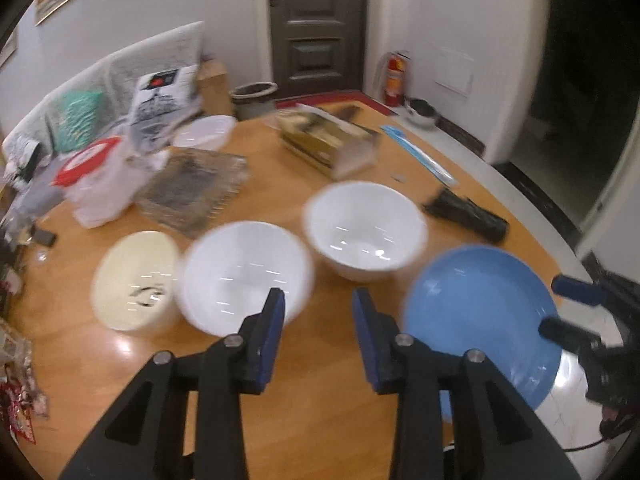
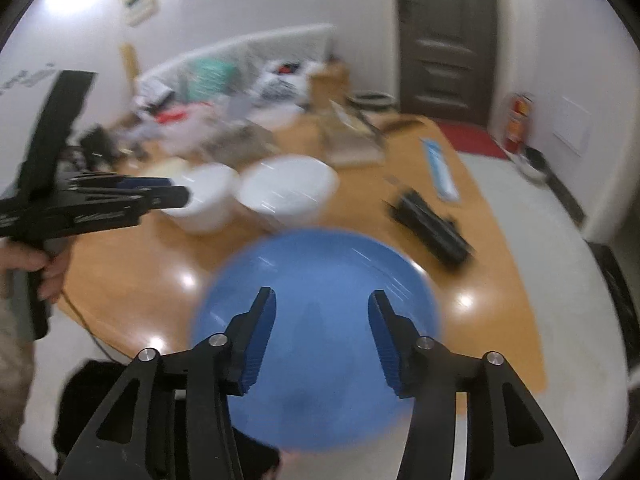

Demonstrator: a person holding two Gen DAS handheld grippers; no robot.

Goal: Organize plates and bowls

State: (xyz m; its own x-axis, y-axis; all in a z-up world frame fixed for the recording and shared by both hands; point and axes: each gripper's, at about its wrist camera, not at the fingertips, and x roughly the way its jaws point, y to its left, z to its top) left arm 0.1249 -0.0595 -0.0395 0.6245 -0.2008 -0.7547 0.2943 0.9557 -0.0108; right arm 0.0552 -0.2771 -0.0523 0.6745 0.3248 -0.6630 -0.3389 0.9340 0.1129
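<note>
Bowls and a blue plate (image 1: pixel 480 320) sit together on the near part of a wooden table (image 1: pixel 312 392), both wrist views smeared by motion blur. From the left wrist camera, a white bowl (image 1: pixel 244 272) lies at about 11 o'clock from the left gripper (image 1: pixel 319 304), its near rim partly hidden behind the gripper's left finger. A second white bowl (image 1: pixel 366 236) stands at 12 o'clock, just beside the first. A cream bowl (image 1: pixel 134 280) with a dark mark inside lies at 9 o'clock, touching or nearly touching the first white bowl. The blue plate lies at 3 o'clock, overhanging the table's edge.

The left gripper's blue-padded jaws stand apart, holding nothing. The right gripper (image 2: pixel 322 304) hovers over the blue plate (image 2: pixel 316 340), its jaws likewise spread wide and empty; whether its fingers touch the plate cannot be told.

Farther out, a black oblong object (image 1: pixel 466 216) lies at 2 o'clock beyond the plate. A clear container (image 1: pixel 192 188) and a red-lidded tub (image 1: pixel 94 176) crowd the 10 o'clock side, and a gold-toned box (image 1: pixel 328 140) sits at 12 o'clock. A dark door (image 1: pixel 318 28) and a fire extinguisher (image 1: pixel 395 78) stand beyond the table.
</note>
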